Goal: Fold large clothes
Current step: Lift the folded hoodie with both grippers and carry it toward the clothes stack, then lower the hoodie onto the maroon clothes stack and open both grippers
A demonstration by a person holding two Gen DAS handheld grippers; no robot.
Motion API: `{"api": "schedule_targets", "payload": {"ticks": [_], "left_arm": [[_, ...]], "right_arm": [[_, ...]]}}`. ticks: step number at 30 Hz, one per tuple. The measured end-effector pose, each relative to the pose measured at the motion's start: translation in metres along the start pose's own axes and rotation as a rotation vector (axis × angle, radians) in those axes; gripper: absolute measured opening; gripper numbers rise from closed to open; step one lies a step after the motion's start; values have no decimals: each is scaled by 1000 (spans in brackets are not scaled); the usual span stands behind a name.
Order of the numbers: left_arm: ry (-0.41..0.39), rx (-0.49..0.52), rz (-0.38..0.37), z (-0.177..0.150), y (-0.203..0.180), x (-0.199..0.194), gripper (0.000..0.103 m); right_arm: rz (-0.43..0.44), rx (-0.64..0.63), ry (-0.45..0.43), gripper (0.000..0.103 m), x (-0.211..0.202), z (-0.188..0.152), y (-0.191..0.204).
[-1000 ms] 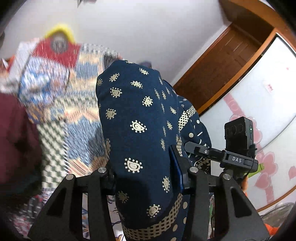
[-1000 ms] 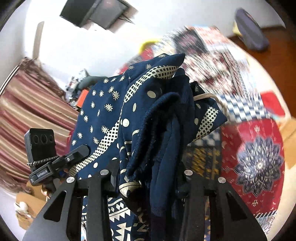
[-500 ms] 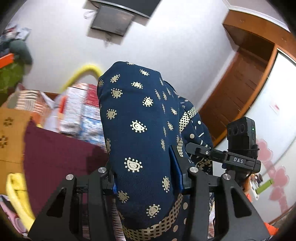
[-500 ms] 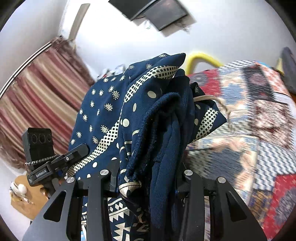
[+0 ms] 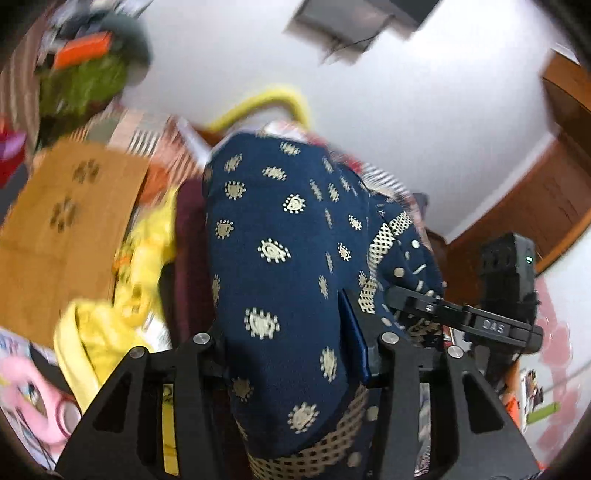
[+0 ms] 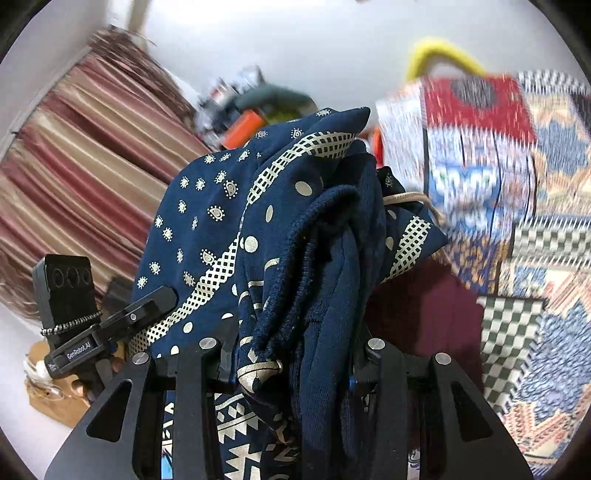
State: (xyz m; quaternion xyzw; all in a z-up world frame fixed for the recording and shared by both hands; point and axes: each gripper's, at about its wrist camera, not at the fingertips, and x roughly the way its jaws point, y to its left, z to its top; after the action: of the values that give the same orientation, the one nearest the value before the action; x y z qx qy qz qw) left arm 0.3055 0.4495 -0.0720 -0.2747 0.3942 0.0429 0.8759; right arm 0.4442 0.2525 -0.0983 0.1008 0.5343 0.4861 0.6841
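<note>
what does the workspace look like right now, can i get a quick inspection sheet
surface: patchwork bedspread, blurred
job's things: navy patterned garment, bunched and lifted clear of the bedspread
clutter: maroon cloth on the bedspread; yellow garment; brown cardboard box
grippers: left gripper and right gripper each clamp a fold of the navy patterned garment
cables: thin cords hanging below a dark wall-mounted unit
surroundings: white wall, striped curtain, wooden wardrobe

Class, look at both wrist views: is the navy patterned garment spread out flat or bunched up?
Bunched up. The navy garment rises in thick gathered layers between the right gripper, and a rounded bundle of it fills the left gripper. Neither view shows it lying flat.
</note>
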Motion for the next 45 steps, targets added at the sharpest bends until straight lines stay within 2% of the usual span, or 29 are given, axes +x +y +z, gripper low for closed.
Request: {"api": "schedule_targets", "payload": {"ticks": [2,5,11,14,19,22,26,33,37,41,45], "left_arm": [[-6,-44,-26,-3,19,10,50],[-19,-24,-39,-3,21,8,52],[-41,70,127,-4,2,-1,66],[-73,105,207,-10,-12,-14,66],[-118,153,249,-30,-35,-50,66],[-166,221,286,-49,-58,-79,66],[-279,334,338,-84,-98,-128,66],[-485,406,276,-150,-157,-220,66],[-610,408,245,-192,-183,-266,66],[-727,422,273,-238,-204,-293,66],[-800,434,318,-274,-216,-299,66]], "right_arm": [[-16,3,34,37,18,0,-8],[-4,-15,30,42,19,-3,-7],[-145,-113,26,49,-4,-15,18],[-200,-135,7,51,-15,-20,19],[-279,-175,-36,51,-39,-26,25],[-301,-220,-94,51,-71,-40,41],[-297,-283,-201,51,-112,-61,69],[-239,-401,-433,51,-192,-120,132],[-211,-480,-560,52,-230,-164,165],[-210,-523,-659,52,-249,-204,181],[-258,-567,-730,52,-251,-239,189]]}}
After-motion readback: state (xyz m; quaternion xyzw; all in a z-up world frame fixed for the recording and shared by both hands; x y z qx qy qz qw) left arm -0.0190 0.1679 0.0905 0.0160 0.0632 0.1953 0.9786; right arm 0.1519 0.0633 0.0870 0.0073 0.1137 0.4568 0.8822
